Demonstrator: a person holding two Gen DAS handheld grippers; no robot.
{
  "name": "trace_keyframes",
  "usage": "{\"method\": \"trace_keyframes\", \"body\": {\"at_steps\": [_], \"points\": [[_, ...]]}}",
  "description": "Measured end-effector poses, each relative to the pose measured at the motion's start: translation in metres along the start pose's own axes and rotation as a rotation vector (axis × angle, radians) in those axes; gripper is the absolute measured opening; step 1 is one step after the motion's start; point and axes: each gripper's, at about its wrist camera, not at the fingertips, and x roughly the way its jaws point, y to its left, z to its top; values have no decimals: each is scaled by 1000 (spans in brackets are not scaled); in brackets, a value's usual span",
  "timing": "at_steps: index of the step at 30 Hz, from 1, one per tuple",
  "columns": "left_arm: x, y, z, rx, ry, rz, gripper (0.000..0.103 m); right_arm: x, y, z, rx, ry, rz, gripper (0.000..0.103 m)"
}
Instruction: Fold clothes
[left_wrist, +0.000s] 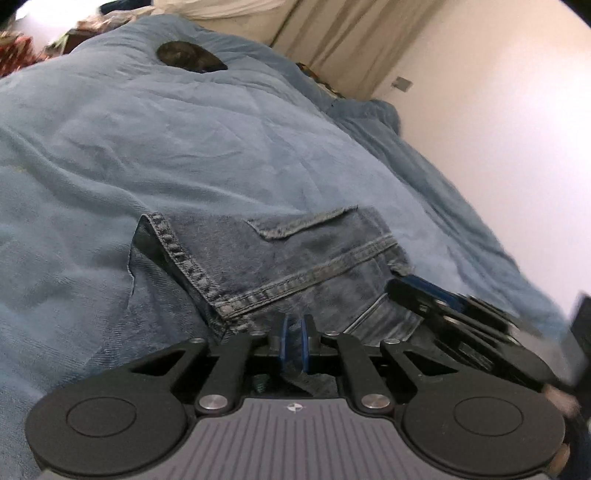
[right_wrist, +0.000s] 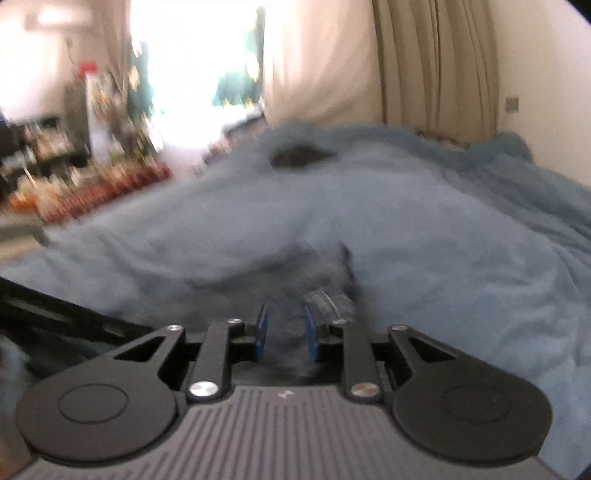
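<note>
Close up front, left gripper (left_wrist: 294, 341) with blue fingers (left_wrist: 283, 339) pinched nearly together, denim between them by the look of it, so gripping the jeans (left_wrist: 295, 254). Jeans lying on the blue blanket (left_wrist: 184, 147) of the bed, bunched just ahead of the fingers, stitched seam running diagonally, pocket flap toward the far right. Right gripper (left_wrist: 454, 314) reaching in from the right in the left view, tips at the denim's right edge. Own view badly blurred: right gripper (right_wrist: 286, 334) fingers parted, a smear of denim between and beyond, grip not clear, cannot tell. Both equally near the cloth, left looking firmer. Judging only this far: cloth held at the near edge, fold stage unsettled. Dark object (left_wrist: 190, 55) far off on the blanket, curtain (left_wrist: 351, 40) behind, nothing blocking.
</note>
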Motion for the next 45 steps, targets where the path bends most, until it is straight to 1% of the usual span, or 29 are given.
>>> {"method": "trace_keyframes", "body": {"at_steps": [1,3,6,7,9,10,12,14,16,17,19,21,23,24,25,26,29,32,34,35,36,37,39,40,41,42,43,44,45], "points": [[2,1,-2,17,11,9,2,6,-6,-6,8,17,6,22],[3,9,-7,1,30,-8,2,3,-16,-15,39,26,38,22],[-2,12,-8,-10,21,-28,2,-8,-22,-22,40,23,59,22],[-7,10,-6,-11,9,-34,2,-12,-23,-20,36,15,59,22],[-17,7,-2,-13,-15,-46,8,-20,-23,-12,25,-7,57,22],[-24,4,1,-9,-41,-57,9,-24,-23,-8,20,-18,56,22],[-35,-1,10,5,-87,-74,9,-19,-23,9,21,-36,56,22],[-36,-5,23,23,-114,-60,11,-12,-24,29,25,-53,57,22],[-23,-3,35,23,-104,-8,11,0,-25,47,22,-59,46,22],[-14,0,39,4,-89,8,11,12,-26,54,13,-50,28,22],[3,7,40,-2,-61,21,11,33,-32,60,0,-38,7,22],[16,11,35,14,-26,58,11,54,-36,55,-12,18,14,21],[21,15,27,27,-22,78,12,68,-40,41,-38,85,15,21],[22,18,25,30,-23,86,10,67,-46,34,-27,94,21,21],[23,22,23,23,-18,100,4,65,-53,29,-4,95,28,21],[24,27,21,14,-13,110,3,62,-60,24,18,96,34,21],[19,43,24,-45,-2,92,3,56,-69,19,53,95,48,21],[7,40,26,-29,1,78,3,39,-65,20,29,69,38,22],[-5,29,23,36,-13,58,8,17,-66,23,38,41,25,27],[-11,24,21,69,-20,48,14,5,-67,25,47,27,22,33],[-17,18,20,101,-27,38,18,-8,-67,24,59,18,21,35],[-23,12,18,135,-34,27,20,-20,-68,23,68,13,20,39],[-35,-5,10,227,-44,9,30,-44,-70,19,78,13,24,46],[-40,-14,7,277,-43,5,32,-54,-71,18,82,15,26,54],[-44,-24,3,327,-43,1,34,-64,-72,15,86,18,27,64],[-48,-33,-1,373,-46,2,40,-75,-72,11,90,21,31,69],[-51,-41,-4,404,-54,1,45,-85,-71,6,95,22,36,78],[-54,-48,-7,436,-62,0,57,-95,-71,2,99,24,41,86],[-57,-54,-10,466,-71,0,70,-106,-71,-3,105,25,50,89]]}}
